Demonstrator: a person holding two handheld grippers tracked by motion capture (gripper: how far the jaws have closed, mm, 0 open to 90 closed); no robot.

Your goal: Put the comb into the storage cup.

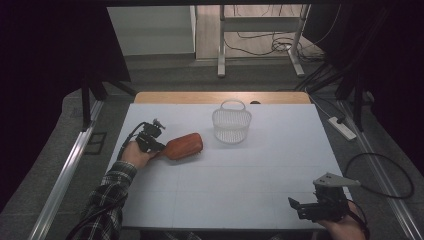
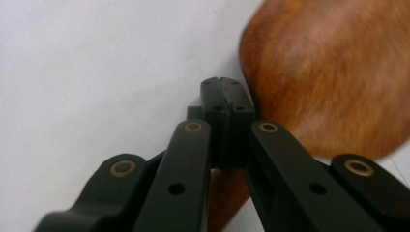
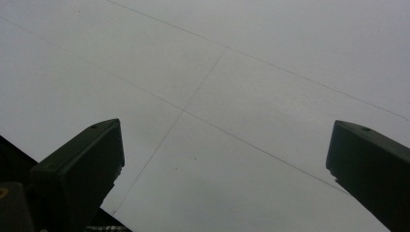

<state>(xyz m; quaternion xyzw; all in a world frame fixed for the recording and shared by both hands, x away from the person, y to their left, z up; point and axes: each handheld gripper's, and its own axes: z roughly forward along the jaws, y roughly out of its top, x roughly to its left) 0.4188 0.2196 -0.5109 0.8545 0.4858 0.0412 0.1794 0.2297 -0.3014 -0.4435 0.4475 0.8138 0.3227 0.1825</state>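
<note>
Cables [image 1: 260,42] cross the floor beyond the white table [image 1: 240,170] — left tool [image 1: 159,148] pinched together, right tool [image 1: 300,206] wide.

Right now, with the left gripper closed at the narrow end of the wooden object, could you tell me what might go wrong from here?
1. The left gripper pinches only the thin handle end of the wooden paddle-like object; the broad end may droop or twist out when lifted.
2. The white mesh basket stands close beyond it and looks light; a swing could tip it.
3. The right gripper waits open near the table's front edge, too far to steady anything.
</note>
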